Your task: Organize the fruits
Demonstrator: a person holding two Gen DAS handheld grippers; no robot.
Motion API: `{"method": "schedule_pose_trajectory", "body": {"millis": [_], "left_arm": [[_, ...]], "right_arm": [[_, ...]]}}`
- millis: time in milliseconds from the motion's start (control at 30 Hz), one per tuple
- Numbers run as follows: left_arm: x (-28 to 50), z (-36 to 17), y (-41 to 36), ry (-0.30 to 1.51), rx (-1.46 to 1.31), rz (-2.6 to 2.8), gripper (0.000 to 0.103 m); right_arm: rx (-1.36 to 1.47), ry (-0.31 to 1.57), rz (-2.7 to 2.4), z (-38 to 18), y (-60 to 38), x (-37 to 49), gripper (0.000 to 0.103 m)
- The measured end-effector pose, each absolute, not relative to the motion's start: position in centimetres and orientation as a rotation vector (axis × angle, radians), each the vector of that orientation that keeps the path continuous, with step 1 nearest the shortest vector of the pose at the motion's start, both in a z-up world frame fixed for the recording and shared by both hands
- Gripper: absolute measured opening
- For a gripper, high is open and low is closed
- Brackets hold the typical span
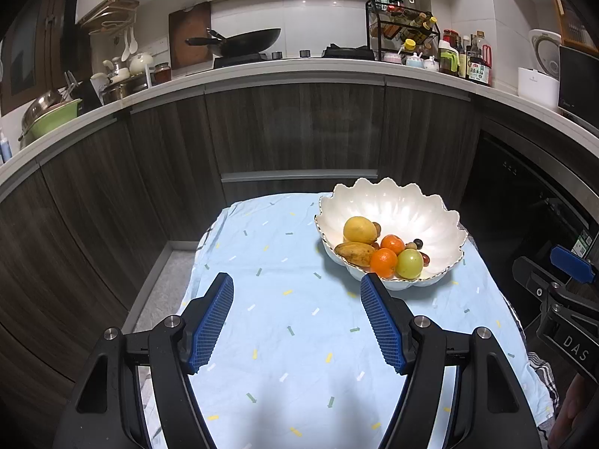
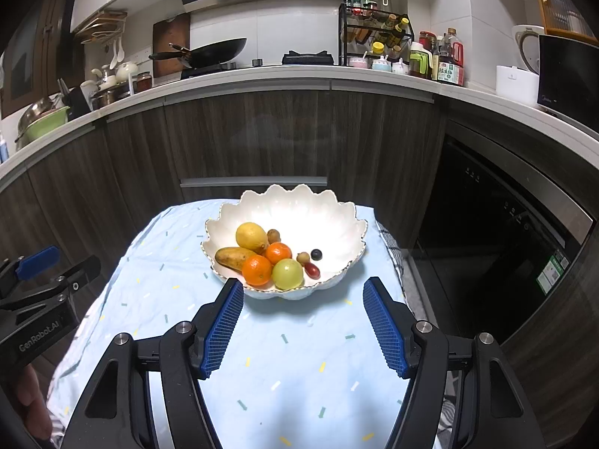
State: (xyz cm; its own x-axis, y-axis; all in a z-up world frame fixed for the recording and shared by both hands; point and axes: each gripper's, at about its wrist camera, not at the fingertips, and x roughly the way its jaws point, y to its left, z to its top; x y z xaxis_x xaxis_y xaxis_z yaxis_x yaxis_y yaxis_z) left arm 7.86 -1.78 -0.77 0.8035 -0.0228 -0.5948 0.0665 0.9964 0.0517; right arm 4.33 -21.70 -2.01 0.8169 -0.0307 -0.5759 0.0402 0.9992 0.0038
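Both the left hand-held gripper (image 1: 297, 284) and the right hand-held gripper (image 2: 303, 288) are released, grasping nothing. The scalloped white bowl (image 2: 318, 205) sits just ahead of the right one, holding a lemon (image 2: 251, 236), two tangerines (image 2: 257, 270) and a green fruit (image 2: 287, 274), on the cloth-covered surface (image 2: 299, 366).

- "GenRobot.AI" stands in pale letters along the black body of the left tool (image 2: 37, 262), seen at the left edge of the right wrist view.
- "DAS" (the rest is cut off by the frame) stands on the black body of the right tool (image 1: 572, 267), at the right edge of the left wrist view.
- A large sauce bottle (image 2: 450, 61) on the kitchen table carries a red and white label with Chinese characters, too small to read.
- A green and white sticker (image 2: 553, 271) sits on the dark oven door; its print is illegible.
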Motion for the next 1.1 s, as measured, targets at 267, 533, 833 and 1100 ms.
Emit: {"method": "schedule_pose_trajectory", "body": {"millis": [267, 533, 833, 1100], "left_arm": [[7.82, -0.79, -1.73, 0.635, 0.072, -0.048, 0.070], [7.80, -0.81, -1.76, 0.635, 0.071, -0.046, 0.072], [7.78, -0.90, -1.70, 0.643, 0.072, -0.053, 0.072], [7.51, -0.86, -1.79, 0.636, 0.076, -0.039, 0.072]], "right_arm": [[0.016, 0.614, -0.037, -2.05, -21.75, 4.38, 0.067], [0.017, 0.614, -0.036, -2.03, -21.76, 4.38, 0.067], [0.018, 0.612, -0.037, -1.99, -21.78, 4.35, 0.067], [0.019, 0.612, -0.036, -1.97, -21.78, 4.34, 0.067]]}}
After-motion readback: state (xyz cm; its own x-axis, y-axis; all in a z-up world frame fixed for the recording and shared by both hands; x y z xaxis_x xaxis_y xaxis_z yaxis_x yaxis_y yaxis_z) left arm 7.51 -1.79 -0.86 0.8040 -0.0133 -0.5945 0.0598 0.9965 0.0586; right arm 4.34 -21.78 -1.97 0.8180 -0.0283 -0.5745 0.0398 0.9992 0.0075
